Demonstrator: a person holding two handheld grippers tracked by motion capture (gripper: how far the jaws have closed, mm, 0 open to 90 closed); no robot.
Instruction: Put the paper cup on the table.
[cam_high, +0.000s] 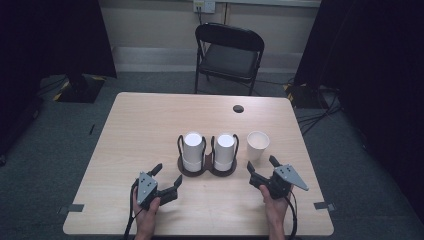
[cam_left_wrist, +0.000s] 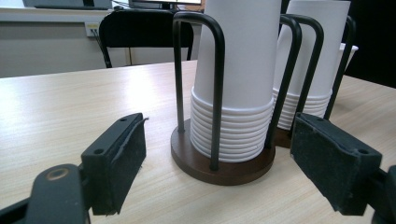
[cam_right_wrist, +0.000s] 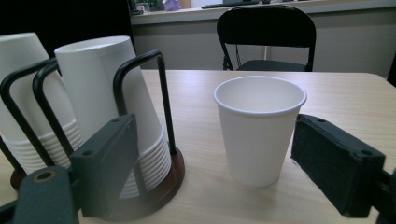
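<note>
Two stacks of upside-down white paper cups stand in a dark brown double holder (cam_high: 207, 171) with black wire hoops, left stack (cam_high: 193, 150) and right stack (cam_high: 225, 150). A single white cup (cam_high: 257, 145) stands upright and empty just right of the holder. My left gripper (cam_high: 167, 176) is open, low in front of the left stack (cam_left_wrist: 233, 84), not touching it. My right gripper (cam_high: 262, 167) is open, just in front of the single cup (cam_right_wrist: 258, 130), whose sides lie between the spread jaws without contact. The right stack (cam_right_wrist: 112, 107) stands left of that cup.
The light wooden table (cam_high: 150, 125) has a round cable hole (cam_high: 238, 108) near its far edge. A black folding chair (cam_high: 228, 55) stands beyond the table. Tape marks (cam_high: 324, 205) sit at the near corners. Dark curtains flank the room.
</note>
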